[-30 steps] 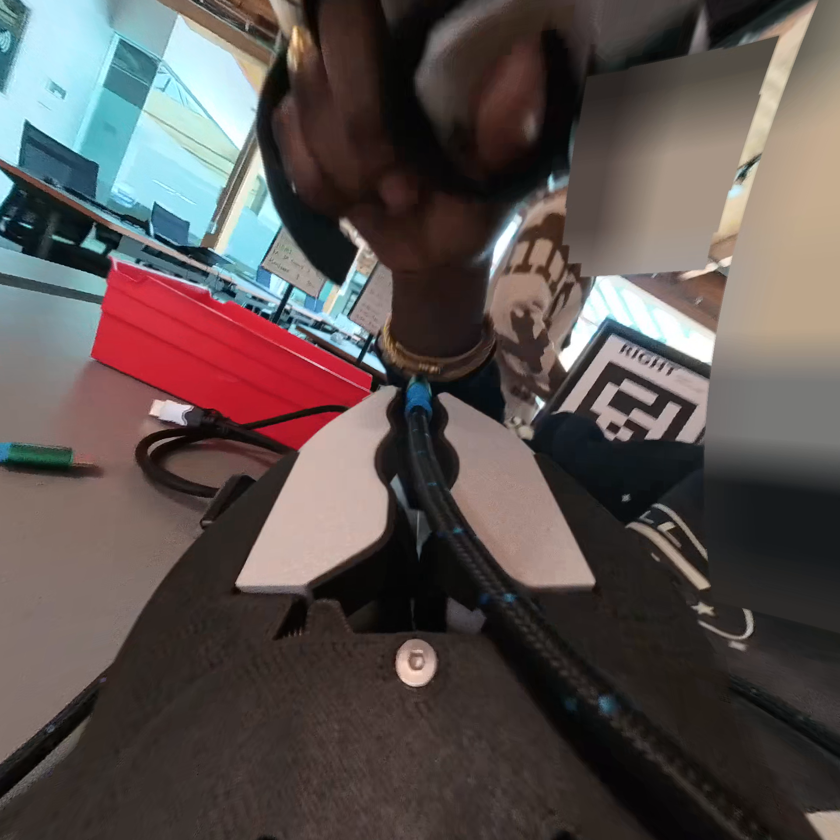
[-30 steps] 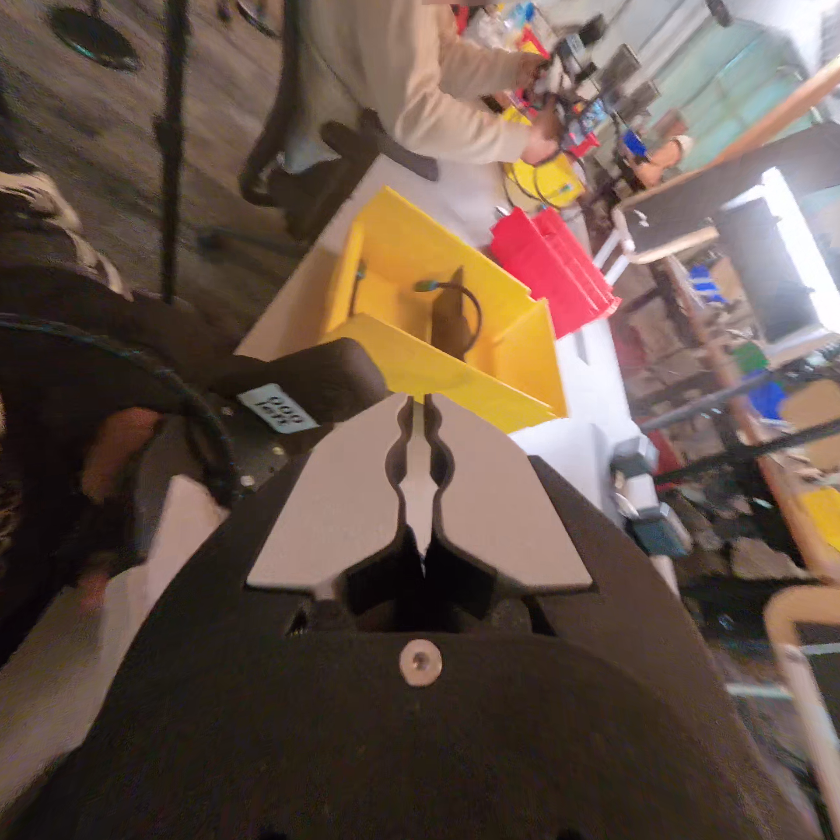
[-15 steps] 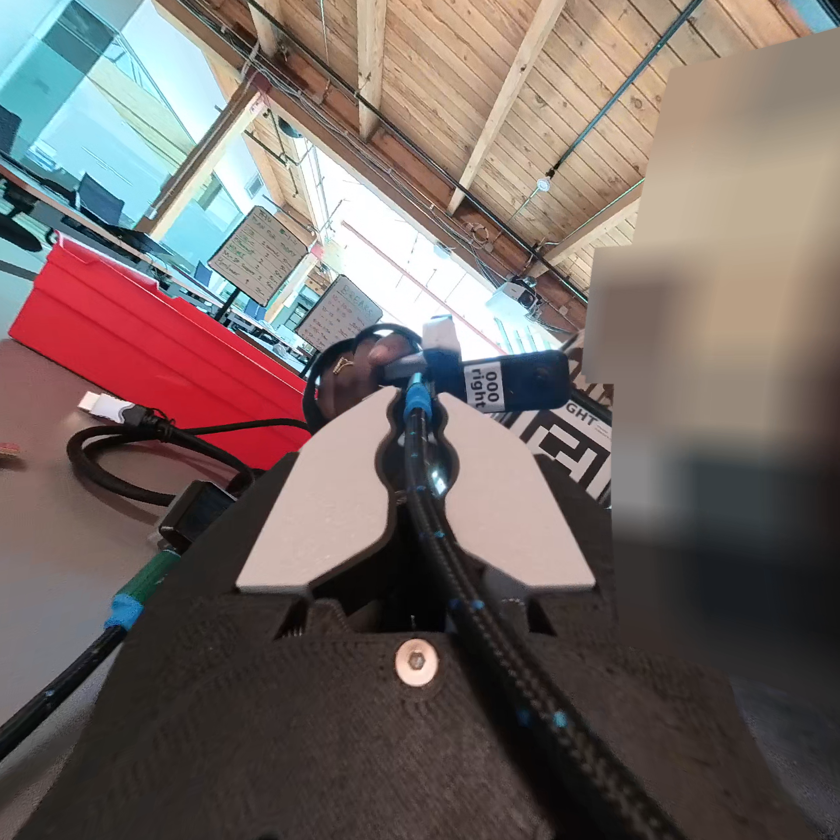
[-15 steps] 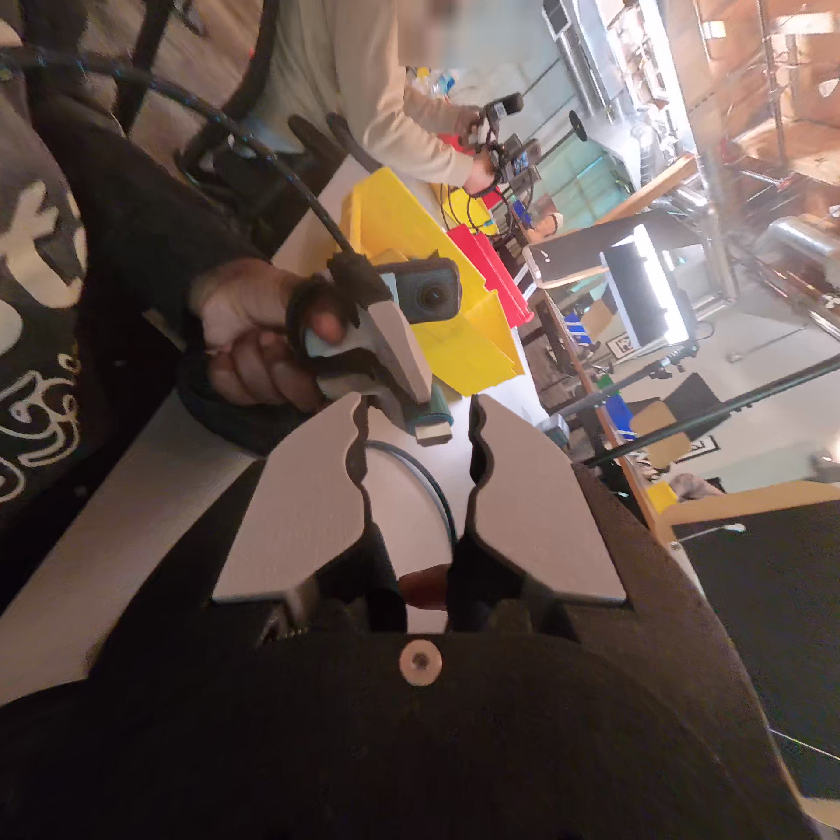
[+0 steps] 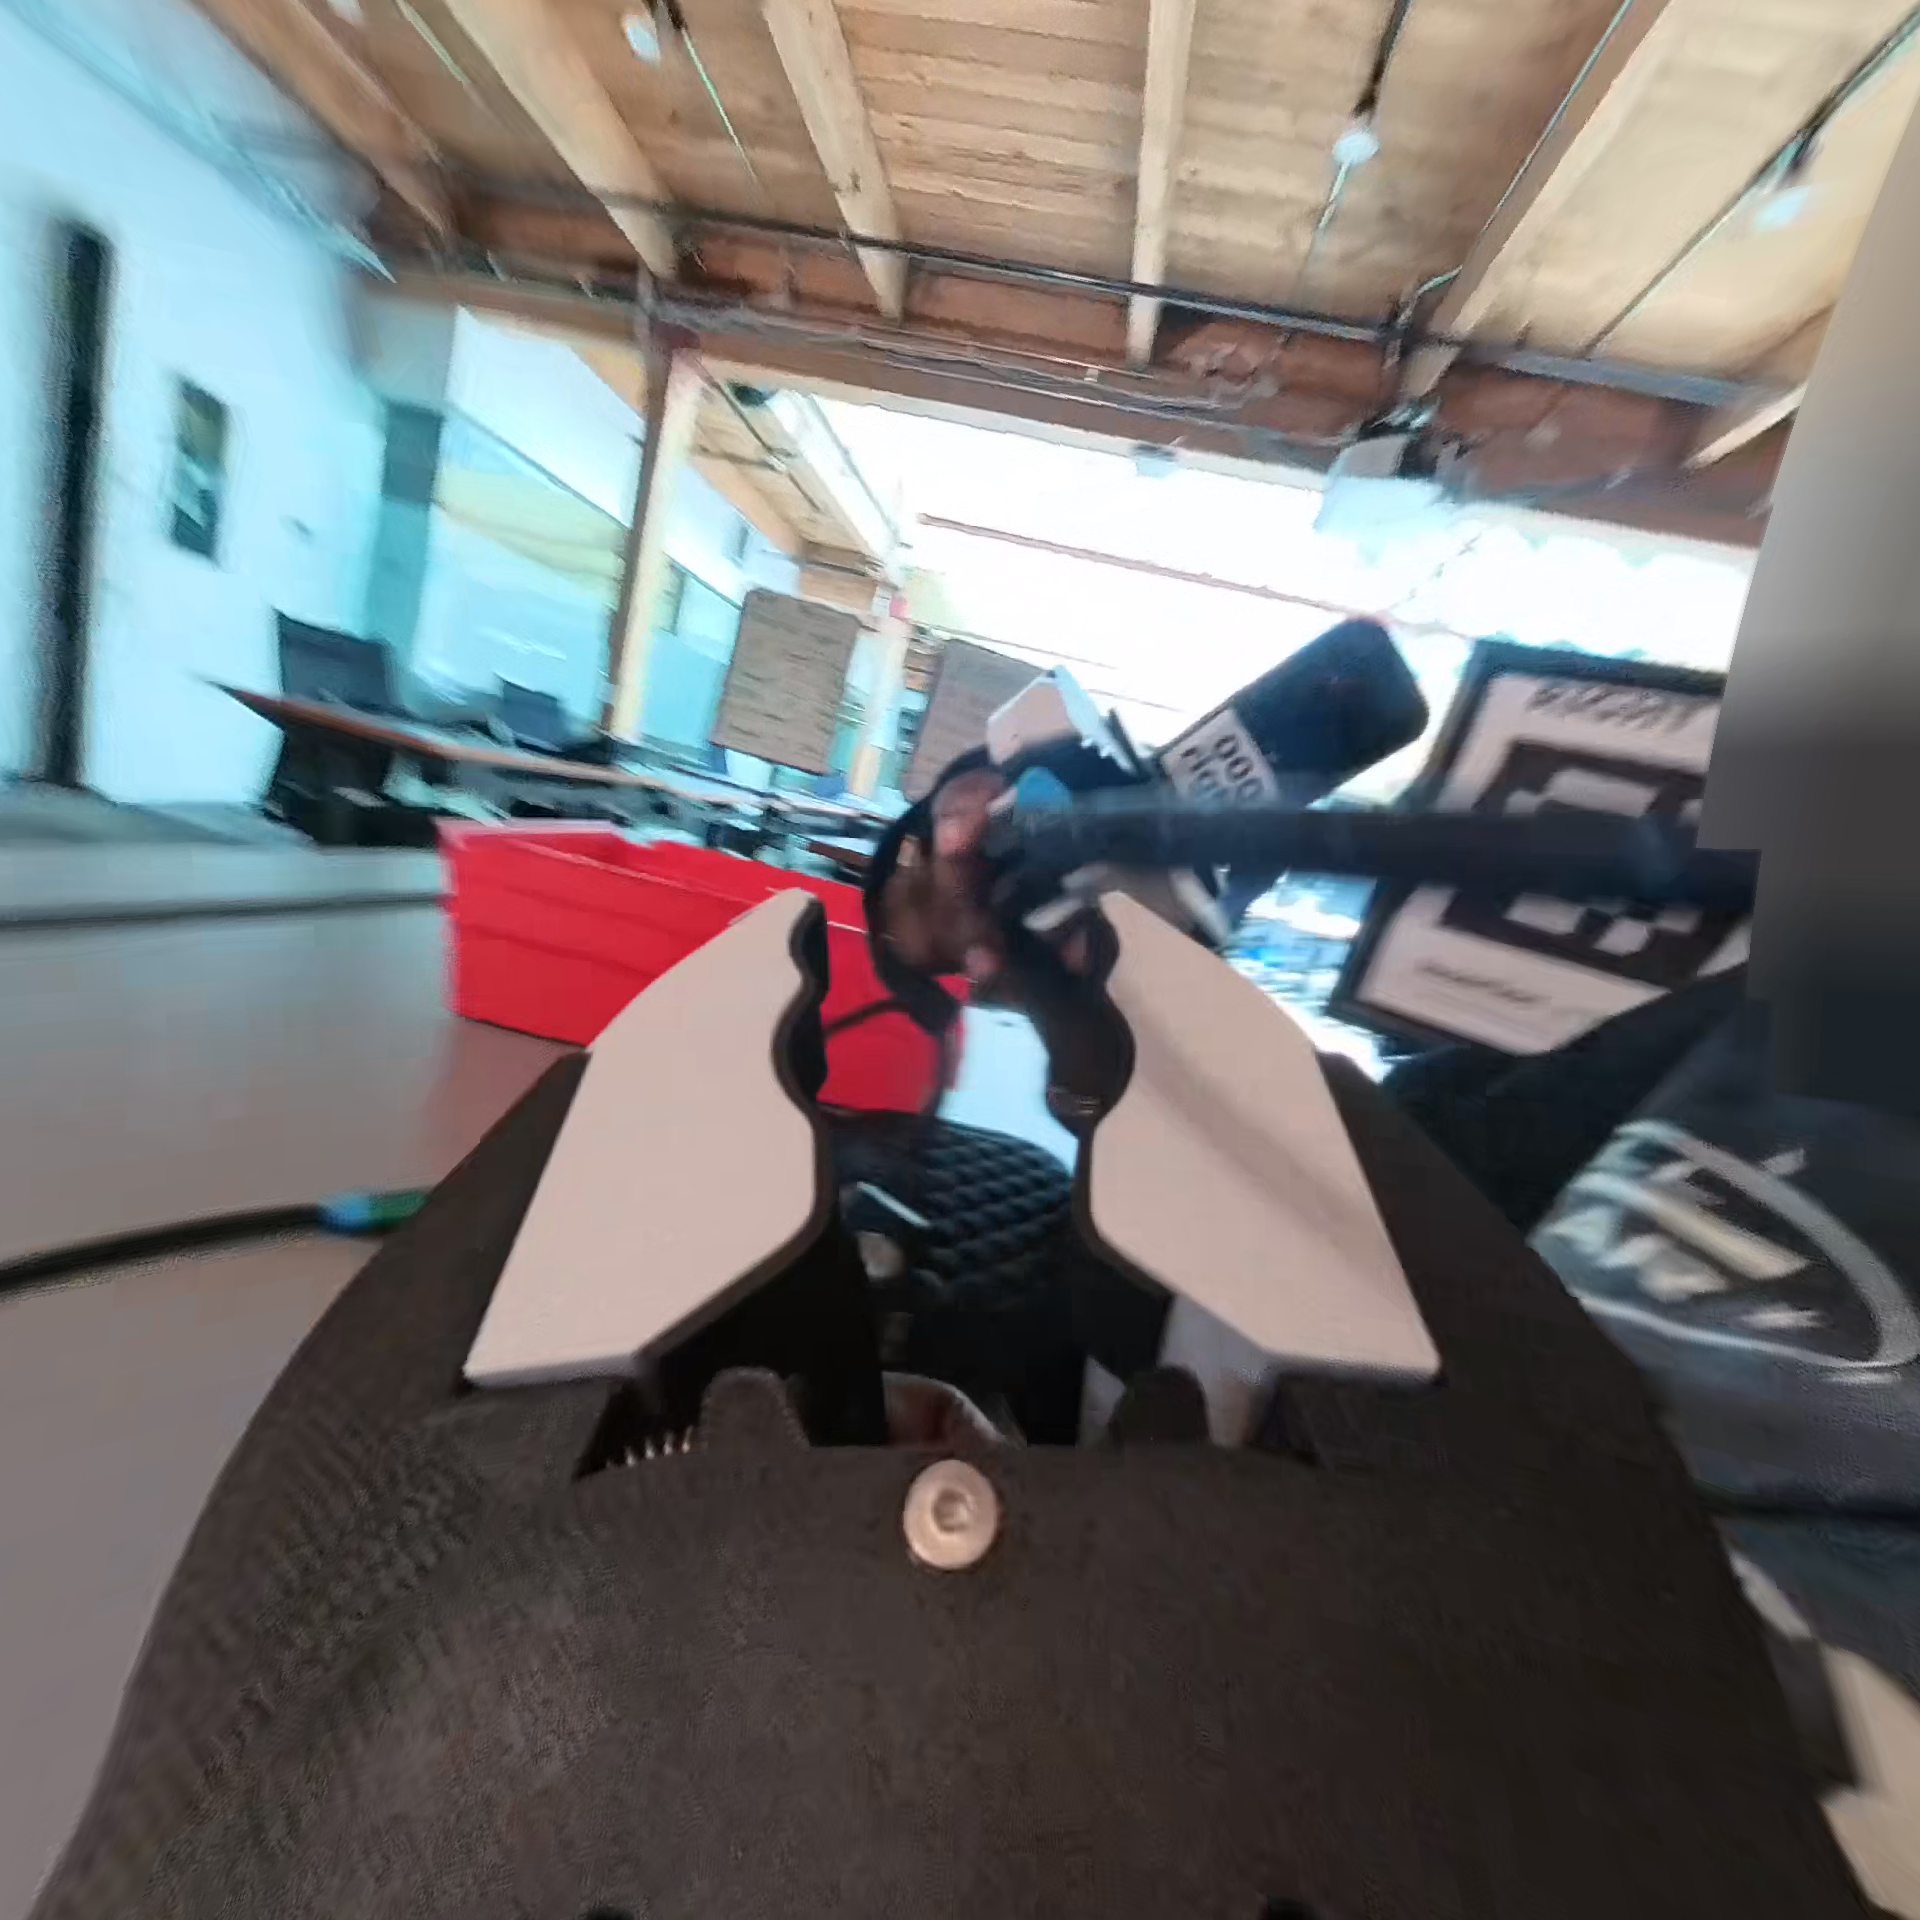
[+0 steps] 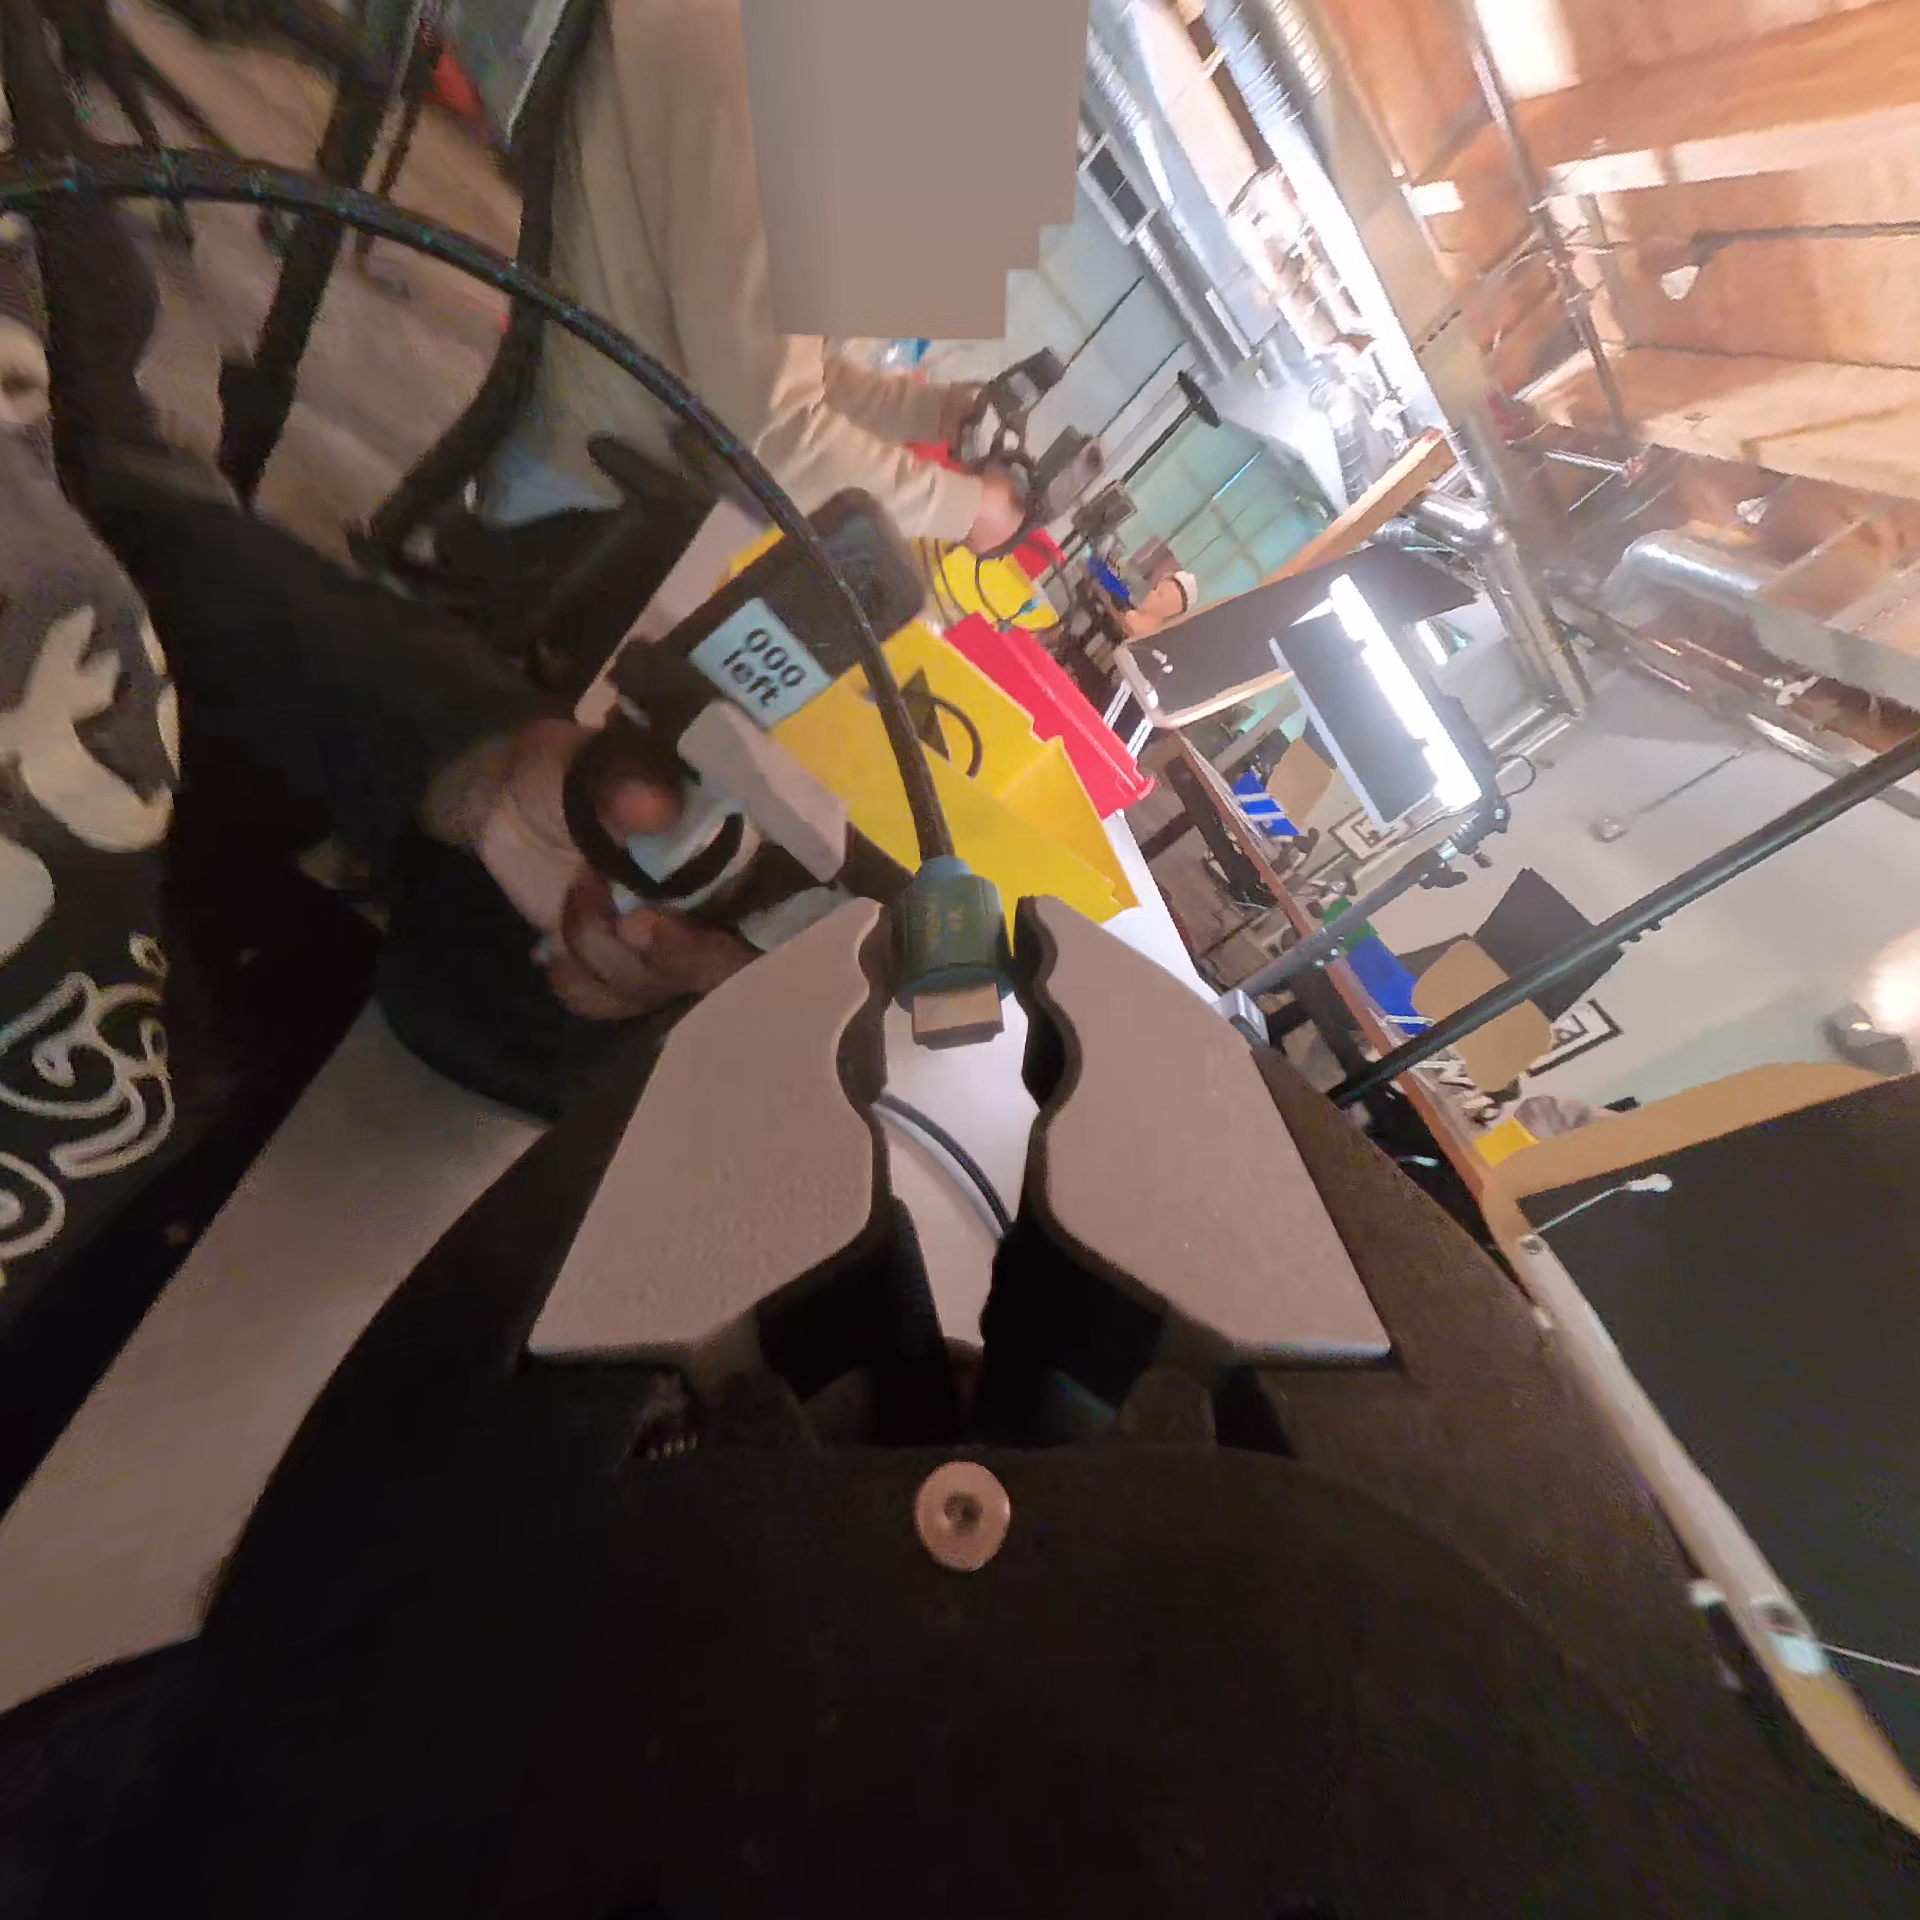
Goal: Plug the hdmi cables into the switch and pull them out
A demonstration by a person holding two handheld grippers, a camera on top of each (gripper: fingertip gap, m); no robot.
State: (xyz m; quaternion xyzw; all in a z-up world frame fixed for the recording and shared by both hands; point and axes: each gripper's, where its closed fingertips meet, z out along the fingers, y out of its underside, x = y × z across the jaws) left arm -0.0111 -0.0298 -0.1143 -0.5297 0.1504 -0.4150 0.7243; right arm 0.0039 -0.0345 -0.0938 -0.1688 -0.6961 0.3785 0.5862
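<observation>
In the right wrist view my right gripper (image 6: 948,920) is shut on the green HDMI plug (image 6: 951,935). Both pads press its sides, and its metal connector (image 6: 956,1013) points back toward the camera. The plug's black braided cable (image 6: 727,436) arcs up and off to the left. My left gripper (image 5: 958,914) is open with nothing between its fingers. Just beyond it, the right gripper (image 5: 1060,790) holds the plug end, and the cable (image 5: 1351,836) runs off to the right. The left gripper's white finger (image 6: 748,790) shows beside the plug in the right wrist view. No switch is in view.
A red bin (image 5: 623,935) stands on the brown table (image 5: 208,1039). Another cable with a green plug (image 5: 364,1210) lies at the left. A yellow bin (image 6: 997,831) and a red bin (image 6: 1049,686) sit on the white table, where a person in beige (image 6: 675,312) works.
My left gripper was shut on the braided cable and has opened and let it go. My right gripper, first shut on nothing, opened and then closed on the green plug.
</observation>
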